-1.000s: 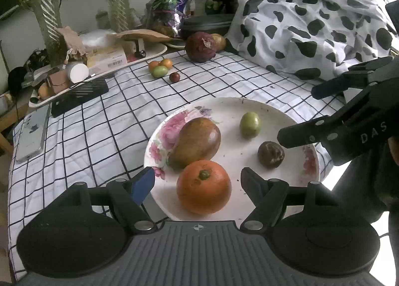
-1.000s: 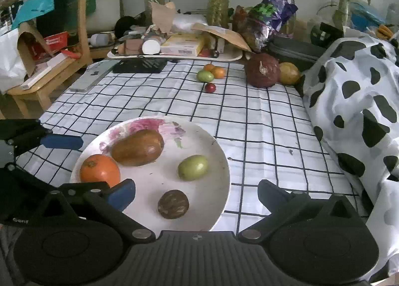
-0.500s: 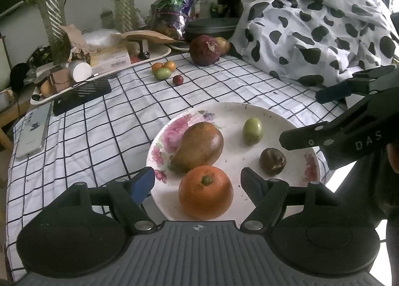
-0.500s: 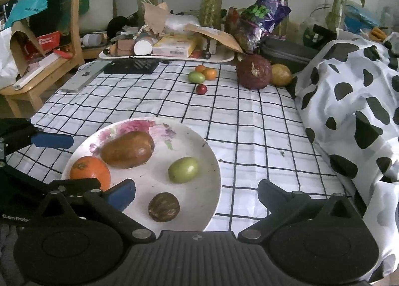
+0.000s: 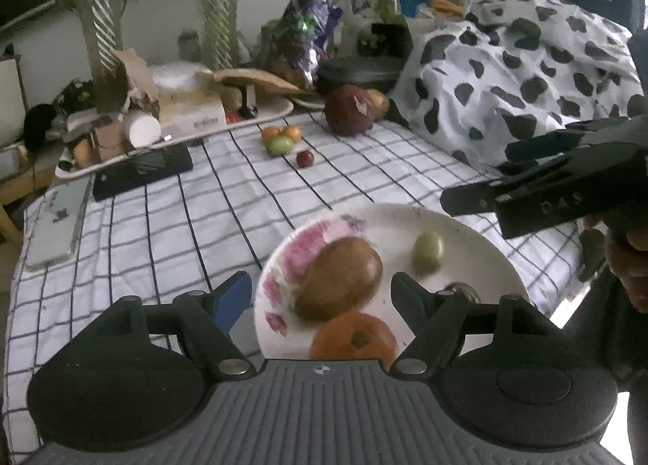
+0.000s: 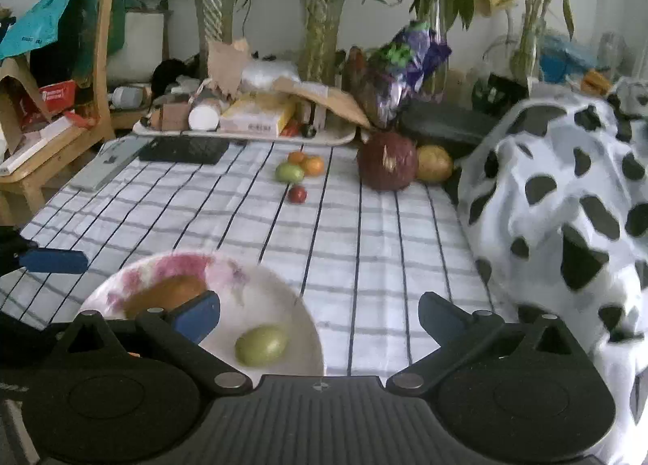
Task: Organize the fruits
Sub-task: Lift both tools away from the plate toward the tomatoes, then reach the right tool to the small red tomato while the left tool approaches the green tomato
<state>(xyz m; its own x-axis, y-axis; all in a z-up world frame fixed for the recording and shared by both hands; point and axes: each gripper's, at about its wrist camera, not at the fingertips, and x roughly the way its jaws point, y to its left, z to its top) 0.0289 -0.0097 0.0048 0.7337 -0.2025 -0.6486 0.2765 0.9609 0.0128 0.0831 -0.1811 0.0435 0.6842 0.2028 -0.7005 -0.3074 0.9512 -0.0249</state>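
Note:
A white floral plate (image 5: 478, 246) on the checked tablecloth holds a brown mango (image 5: 338, 278), an orange (image 5: 354, 337), a small green fruit (image 5: 427, 252) and a dark fruit half hidden behind my left finger. My left gripper (image 5: 320, 295) is open and empty, over the plate's near edge. My right gripper (image 6: 318, 317) is open and empty, over the plate's right rim (image 6: 308, 327); it also shows in the left wrist view (image 5: 538, 181). Far off lie two small oranges (image 6: 306, 162), a green fruit (image 6: 289, 172), a red fruit (image 6: 297, 194), a dark red fruit (image 6: 386, 167) and a yellow fruit (image 6: 434, 163).
A cow-print cloth heap (image 6: 567, 214) fills the right side. A tray of boxes and clutter (image 6: 243, 116) stands at the back, with a black keyboard (image 6: 184, 150) and a phone (image 5: 60, 220) in front. Plant vases line the wall. A wooden chair (image 6: 60, 129) stands far left.
Both grippers have lifted and pulled back, so the plate has slid lower in both views. The fruits have not moved. Both grippers stay open.

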